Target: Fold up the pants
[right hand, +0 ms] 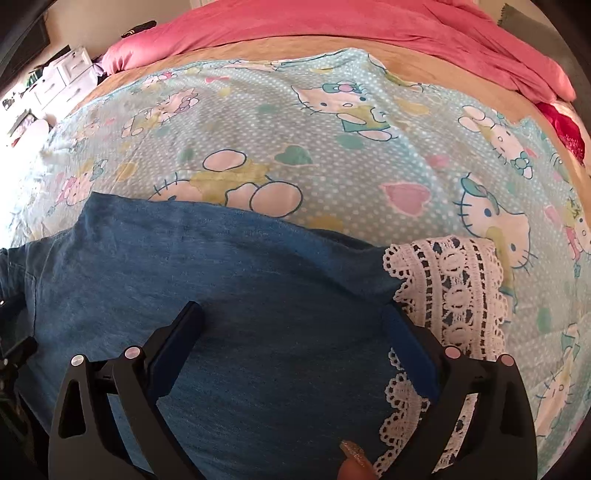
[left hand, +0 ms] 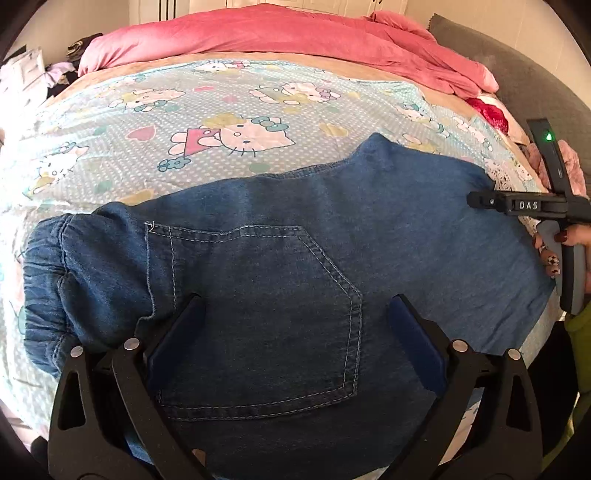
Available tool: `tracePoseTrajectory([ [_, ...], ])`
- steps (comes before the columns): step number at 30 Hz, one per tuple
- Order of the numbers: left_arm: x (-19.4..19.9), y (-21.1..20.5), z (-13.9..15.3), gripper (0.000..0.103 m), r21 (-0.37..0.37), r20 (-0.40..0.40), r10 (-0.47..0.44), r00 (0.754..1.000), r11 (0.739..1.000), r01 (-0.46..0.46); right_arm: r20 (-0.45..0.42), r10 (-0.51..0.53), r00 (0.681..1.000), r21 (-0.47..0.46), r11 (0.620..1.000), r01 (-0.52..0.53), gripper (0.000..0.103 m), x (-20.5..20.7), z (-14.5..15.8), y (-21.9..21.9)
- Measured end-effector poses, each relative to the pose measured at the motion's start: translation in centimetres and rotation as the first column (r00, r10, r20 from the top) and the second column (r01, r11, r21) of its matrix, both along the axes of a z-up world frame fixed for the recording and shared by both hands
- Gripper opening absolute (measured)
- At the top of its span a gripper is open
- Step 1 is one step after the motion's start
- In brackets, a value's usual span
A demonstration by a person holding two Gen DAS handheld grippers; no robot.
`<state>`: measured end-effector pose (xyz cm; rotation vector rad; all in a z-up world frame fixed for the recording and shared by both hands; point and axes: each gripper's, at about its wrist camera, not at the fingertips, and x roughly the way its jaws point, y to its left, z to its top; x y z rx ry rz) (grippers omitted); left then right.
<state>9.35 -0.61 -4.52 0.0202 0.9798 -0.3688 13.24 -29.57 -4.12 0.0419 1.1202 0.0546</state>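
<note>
Blue denim pants lie flat across the near side of the bed, elastic waistband bunched at the left and a stitched back pocket facing up. My left gripper stands open above that pocket, nothing between its fingers. In the right wrist view the pants' leg ends in a white lace cuff. My right gripper hovers open over the leg just left of the lace, its right finger over the lace edge. The right gripper's body shows at the right edge of the left wrist view.
The bed carries a light blue cartoon-cat sheet beyond the pants. A pink quilt is piled along the far side. A grey headboard is at far right, white drawers at far left. A fingertip shows at the bottom edge.
</note>
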Motion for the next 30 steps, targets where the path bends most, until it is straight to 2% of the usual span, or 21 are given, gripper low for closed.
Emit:
tracePoseTrajectory([
  [3,-0.4,-0.1,0.8,0.094,0.007,-0.008,0.003,1.000,1.000,-0.002,0.028,-0.002,1.000,-0.002,1.000,0.002,0.096,-0.4,1.0,0.3],
  [6,-1.7,0.1,2.7,0.094,-0.012,0.038,-0.014,0.999,1.000,0.014,0.101,0.034,0.994,0.048,0.998,-0.039,0.097,-3.1,3.3,0.7],
  [8,-2.4,0.3,3.6,0.094,0.003,0.069,-0.012,0.998,1.000,0.012,0.129,0.065,0.989,0.052,0.996,-0.073,0.097,-5.1,4.4,1.2],
  [11,-3.0,0.5,4.0,0.094,-0.001,0.068,-0.009,0.998,1.000,0.009,0.151,0.089,0.985,0.060,0.993,-0.099,0.097,-8.0,5.2,2.0],
  [15,-3.7,0.1,3.2,0.094,0.023,0.060,-0.027,0.998,0.999,0.025,0.134,0.095,0.986,0.091,0.990,-0.108,0.098,-10.1,4.7,3.2],
  [17,-3.7,0.0,2.2,0.094,0.036,0.031,-0.027,0.999,0.999,0.026,0.109,0.106,0.988,0.089,0.989,-0.116,0.098,-10.5,4.0,3.8],
  [22,-3.7,-0.2,0.2,0.094,0.074,0.003,-0.028,1.000,0.997,0.027,-0.006,0.060,0.998,0.017,0.998,-0.060,0.098,-11.1,1.5,3.7],
  [26,-4.0,-0.4,0.1,0.094,0.091,0.020,-0.033,0.999,0.995,0.031,0.013,0.025,1.000,0.032,0.999,-0.025,0.098,-11.8,1.7,2.7],
  [30,-4.4,-0.2,1.5,0.094,0.044,0.034,-0.036,0.999,0.998,0.034,0.069,0.001,0.998,0.051,0.999,-0.004,0.098,-13.2,3.1,2.1],
])
